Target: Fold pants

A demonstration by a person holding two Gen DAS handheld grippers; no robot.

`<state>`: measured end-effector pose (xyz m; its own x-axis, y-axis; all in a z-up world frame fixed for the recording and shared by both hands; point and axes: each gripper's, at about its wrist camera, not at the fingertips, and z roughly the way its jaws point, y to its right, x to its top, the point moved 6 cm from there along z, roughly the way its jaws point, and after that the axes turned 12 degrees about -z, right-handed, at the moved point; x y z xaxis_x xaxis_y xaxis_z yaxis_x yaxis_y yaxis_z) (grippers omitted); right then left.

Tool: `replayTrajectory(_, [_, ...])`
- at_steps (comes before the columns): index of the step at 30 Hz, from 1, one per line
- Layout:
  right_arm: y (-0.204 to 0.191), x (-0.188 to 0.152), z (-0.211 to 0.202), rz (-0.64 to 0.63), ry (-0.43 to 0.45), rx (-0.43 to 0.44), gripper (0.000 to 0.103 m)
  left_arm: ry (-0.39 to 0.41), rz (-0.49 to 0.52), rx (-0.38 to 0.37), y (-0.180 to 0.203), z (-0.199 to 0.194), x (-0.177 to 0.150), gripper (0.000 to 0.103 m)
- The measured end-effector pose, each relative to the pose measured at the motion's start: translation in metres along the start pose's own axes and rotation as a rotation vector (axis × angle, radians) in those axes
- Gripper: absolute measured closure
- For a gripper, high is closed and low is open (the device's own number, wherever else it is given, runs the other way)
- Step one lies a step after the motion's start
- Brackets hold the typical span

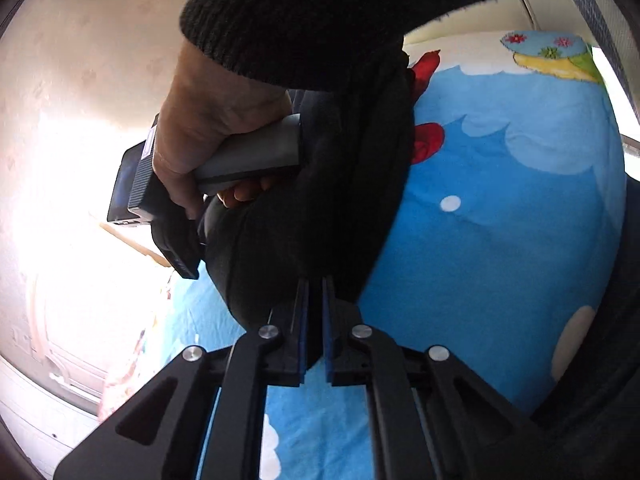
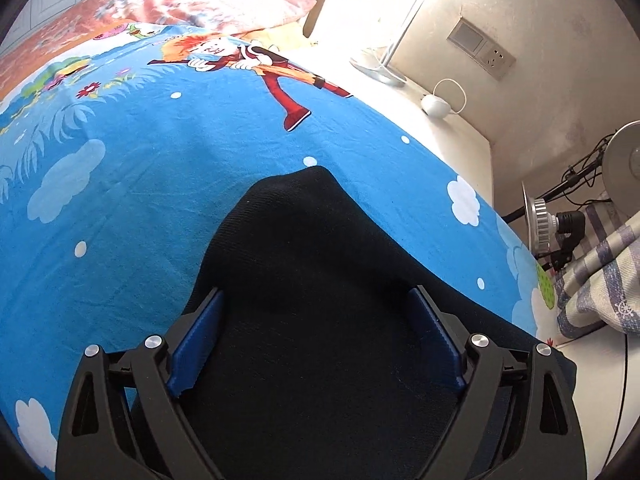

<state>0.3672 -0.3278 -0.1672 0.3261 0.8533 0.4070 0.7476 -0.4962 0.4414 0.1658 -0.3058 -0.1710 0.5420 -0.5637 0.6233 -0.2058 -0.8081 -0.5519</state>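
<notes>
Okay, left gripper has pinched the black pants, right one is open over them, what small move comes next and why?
Probably lower the right gripper and close it on the black pants: its jaws stand wide with fabric between but unpinched, while the left gripper is already shut on a bunch.

Nothing to read here, not one legible word, number or brand. The bed sheet [image 2: 168,184] carries only cartoon pictures, with tiny marks on the cartoon figure [image 2: 256,60] too blurred to make out. The wall socket [image 2: 482,49] shows no lettering either.
</notes>
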Motion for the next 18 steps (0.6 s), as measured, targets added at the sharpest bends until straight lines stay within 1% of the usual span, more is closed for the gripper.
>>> replayTrajectory(1, [0.004,0.0,-0.001,0.01,0.022,0.015,0.018,0.007,-0.005,-0.004,0.0,0.001,0.002,0.087])
replayTrajectory(2, [0.012,-0.002,-0.01,0.05,0.06,0.03,0.018,0.011,-0.026,-0.026,-0.002,-0.001,0.004,0.084])
replayTrajectory(3, [0.024,-0.006,-0.022,0.107,0.106,0.026,0.018,0.024,-0.061,-0.054,-0.008,-0.007,0.005,0.083])
replayTrajectory(4, [0.037,-0.012,-0.04,0.175,0.152,0.002,0.018,0.042,-0.104,-0.097,-0.015,-0.015,0.006,0.08])
replayTrajectory(5, [0.051,-0.024,-0.059,0.241,0.188,-0.032,0.018,0.063,-0.152,-0.141,-0.024,-0.023,0.007,0.08])
replayTrajectory(6, [0.061,-0.038,-0.076,0.288,0.205,-0.051,0.018,0.079,-0.211,-0.159,-0.036,-0.029,0.007,0.079])
replayTrajectory(8, [0.071,-0.071,-0.098,0.34,0.2,-0.072,0.018,0.103,-0.341,-0.185,-0.064,-0.034,0.009,0.076])
replayTrajectory(10, [0.072,-0.107,-0.111,0.359,0.182,-0.126,0.017,0.115,-0.508,-0.232,-0.097,-0.031,0.015,0.076])
replayTrajectory(12, [0.07,-0.142,-0.109,0.359,0.113,-0.182,0.017,0.096,-0.647,-0.287,-0.125,-0.015,0.022,0.076])
replayTrajectory(13, [0.07,-0.161,-0.105,0.375,0.071,-0.21,0.017,0.097,-0.697,-0.303,-0.132,-0.009,0.028,0.079])
replayTrajectory(14, [0.07,-0.178,-0.101,0.404,0.045,-0.214,0.017,0.107,-0.732,-0.317,-0.139,0.0,0.032,0.079])
replayTrajectory(15, [0.069,-0.19,-0.098,0.433,0.056,-0.19,0.017,0.093,-0.749,-0.339,-0.138,0.012,0.035,0.079])
replayTrajectory(16, [0.067,-0.199,-0.097,0.452,0.085,-0.178,0.017,0.036,-0.751,-0.367,-0.131,0.03,0.033,0.079])
replayTrajectory(17, [0.065,-0.202,-0.097,0.452,0.1,-0.19,0.017,-0.042,-0.737,-0.393,-0.12,0.048,0.029,0.079])
replayTrajectory(18, [0.062,-0.203,-0.097,0.441,0.101,-0.208,0.017,-0.064,-0.718,-0.392,-0.112,0.057,0.028,0.079])
